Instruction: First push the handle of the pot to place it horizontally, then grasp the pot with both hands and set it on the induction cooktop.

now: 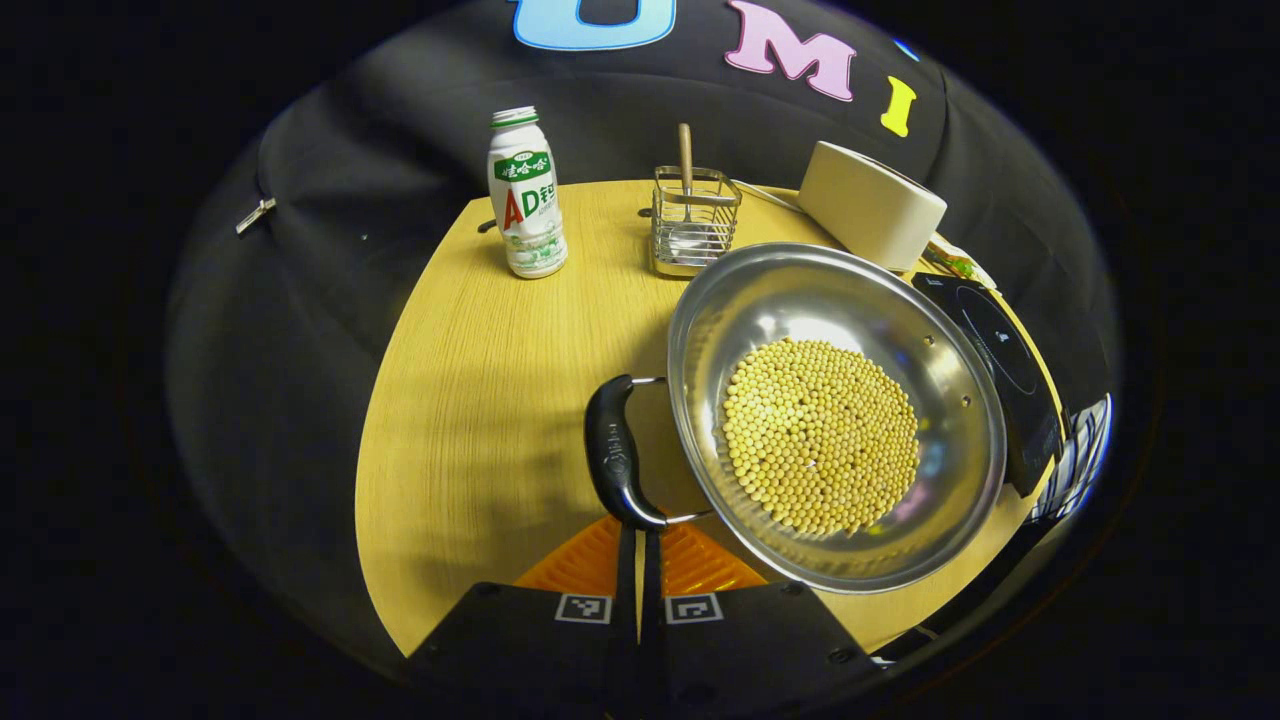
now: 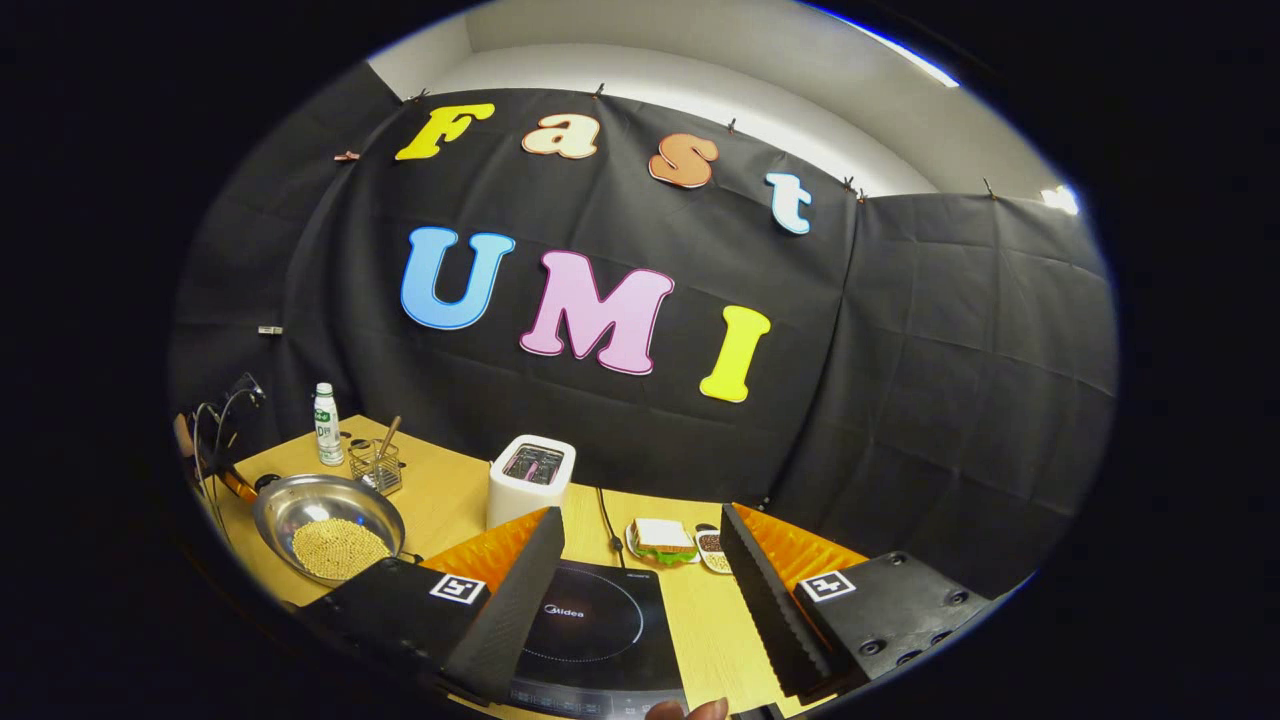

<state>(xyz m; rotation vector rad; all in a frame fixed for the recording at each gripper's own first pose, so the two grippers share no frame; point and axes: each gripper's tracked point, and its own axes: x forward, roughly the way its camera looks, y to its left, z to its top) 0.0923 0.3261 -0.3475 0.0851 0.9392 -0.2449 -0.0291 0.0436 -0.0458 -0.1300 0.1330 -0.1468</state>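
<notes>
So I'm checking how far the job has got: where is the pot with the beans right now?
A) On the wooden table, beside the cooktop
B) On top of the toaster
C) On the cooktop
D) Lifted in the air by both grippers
A: in the left gripper view the pot rests on the wooden table next to the cooktop, and in the right gripper view the cooktop's glass lies bare between the open right gripper fingers.

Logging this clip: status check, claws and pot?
Left claw shut, tips at pot handle. Right claw open above induction cooktop. Pot of beans on table beside cooktop. Path clear.
</notes>
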